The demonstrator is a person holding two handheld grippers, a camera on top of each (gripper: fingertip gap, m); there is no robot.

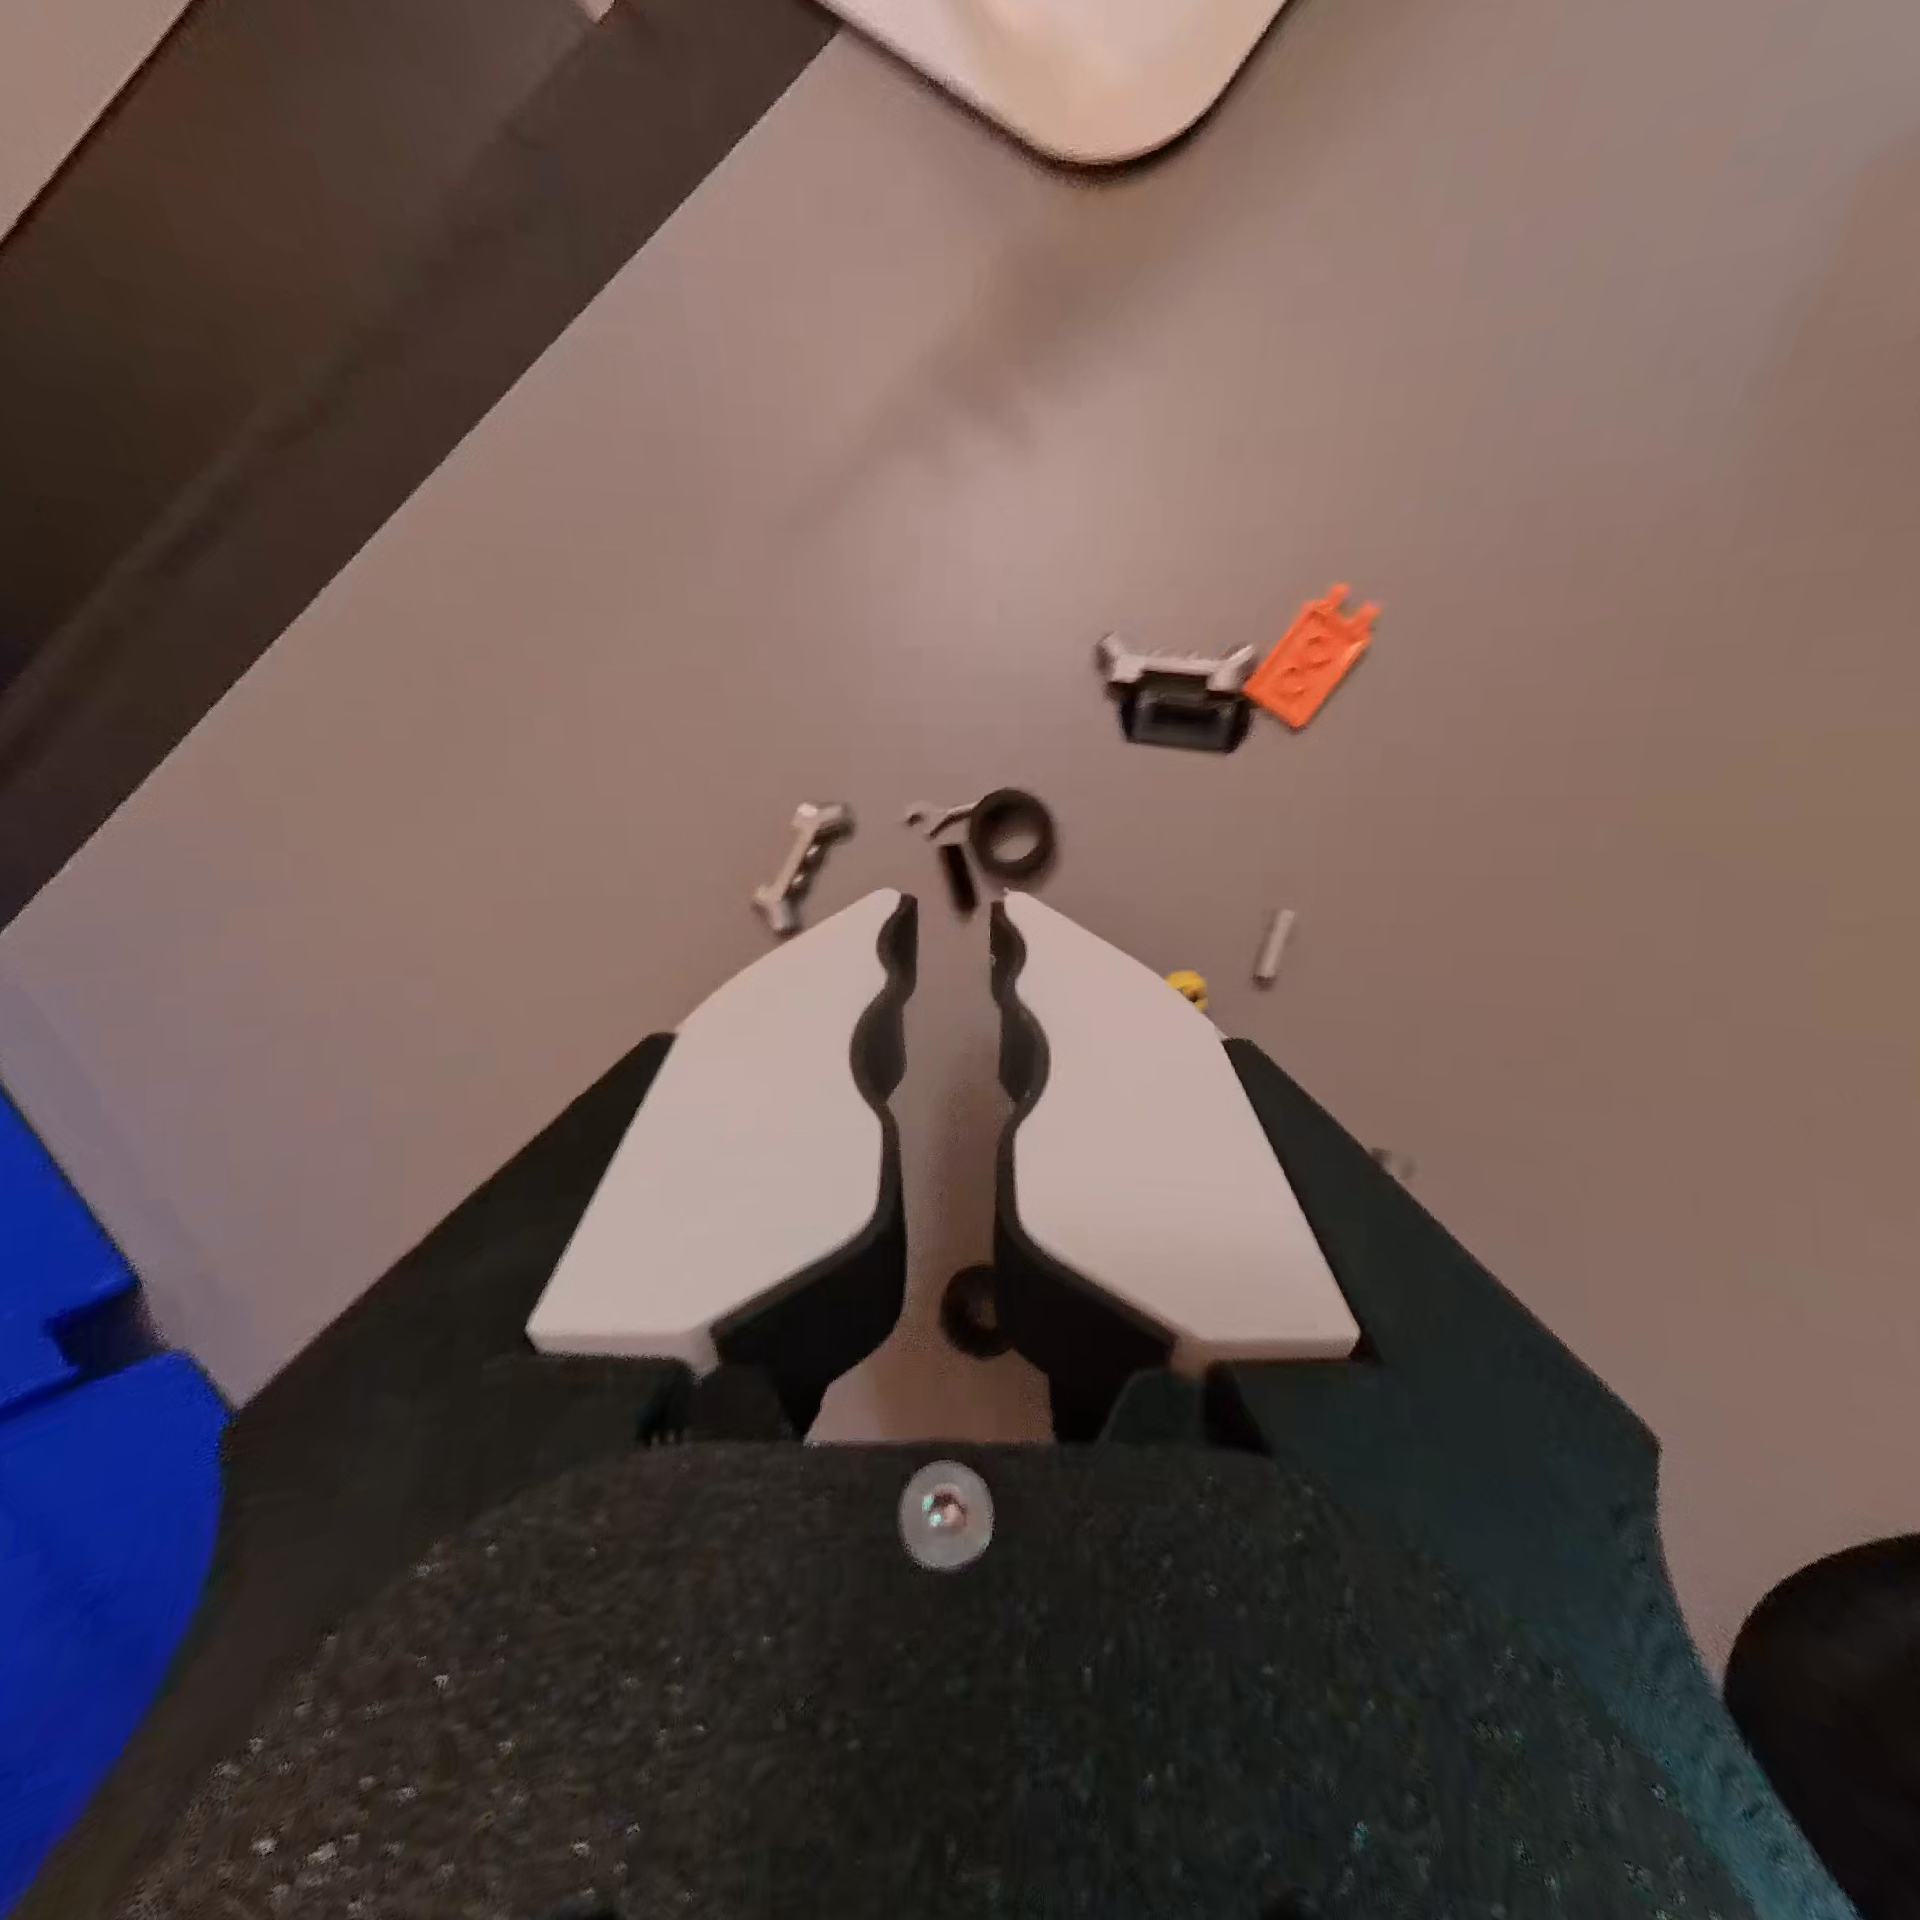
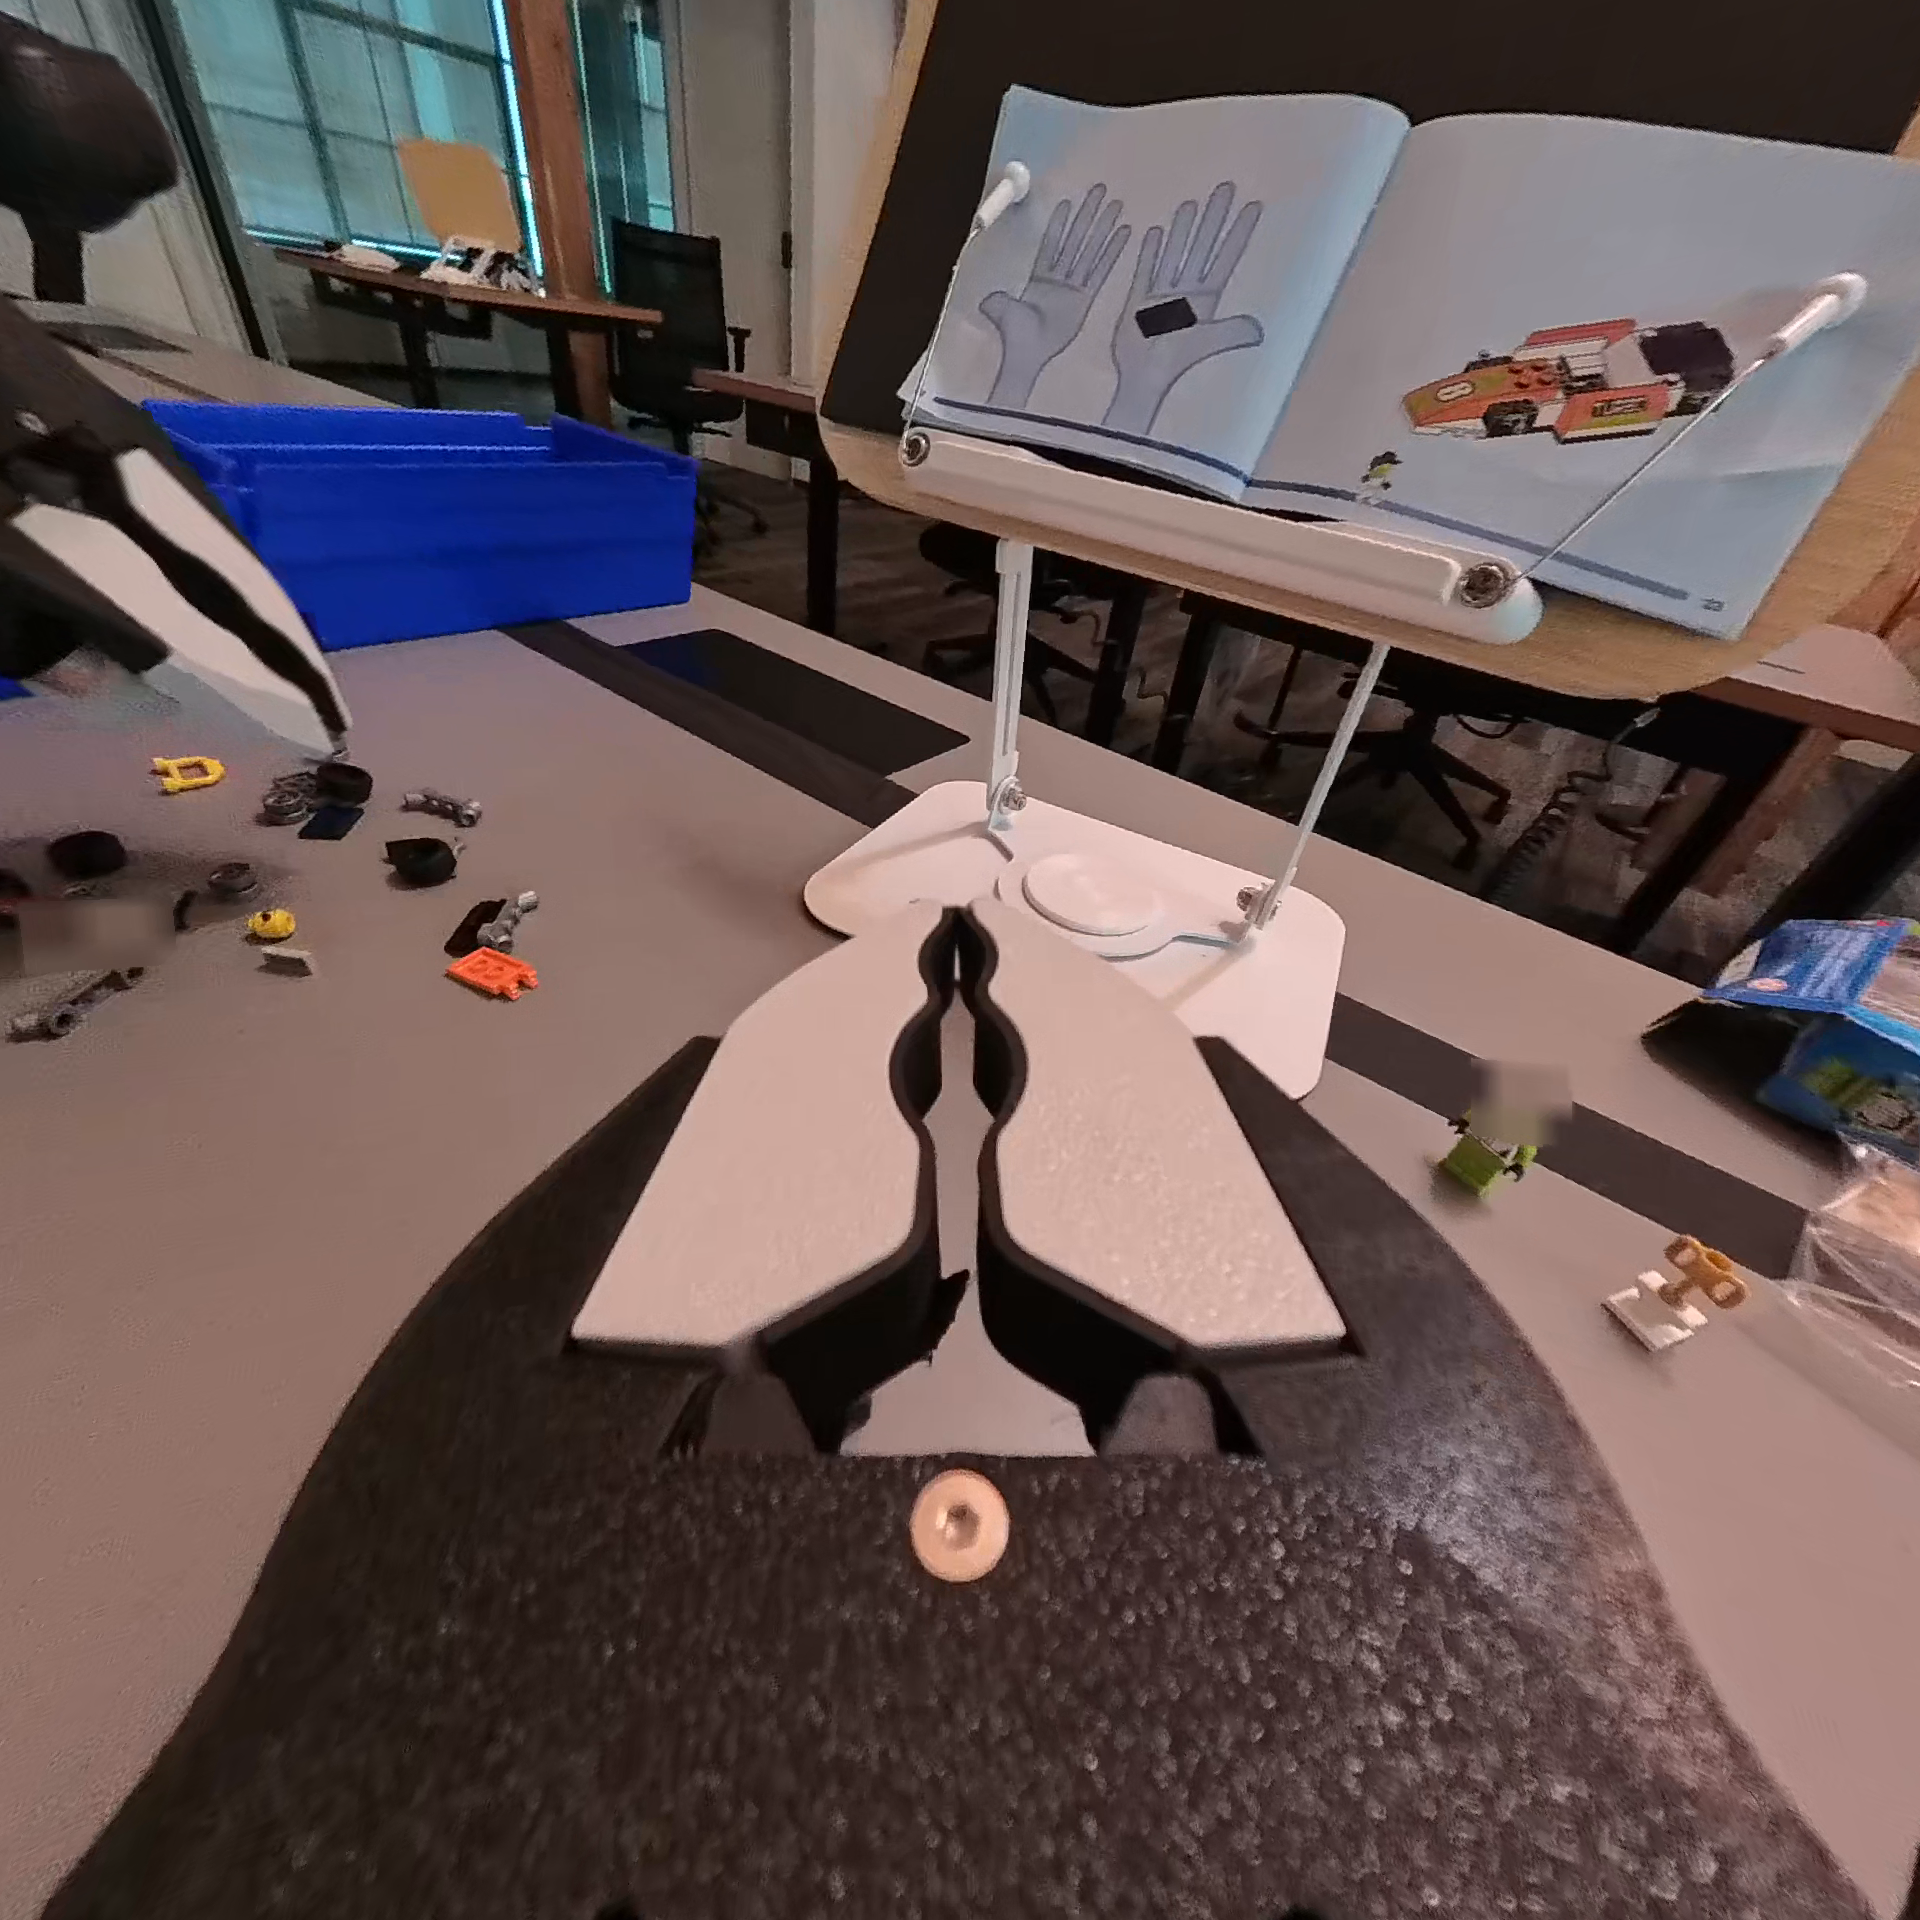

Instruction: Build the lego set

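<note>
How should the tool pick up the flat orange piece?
Probably from above, pinching the two long plain edges of the orange plate. It lies flat on the table, and its clip end sticks out, so the straight sides likely give the firmest hold.

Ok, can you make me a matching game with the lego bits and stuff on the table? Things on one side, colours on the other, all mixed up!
Things:
1. flat clip plate
2. bins
3. little figure
4. book stand base

Colours:
A. white
B. lime green
C. orange
D. blue

Pairs: 1-C, 2-D, 3-B, 4-A
</note>
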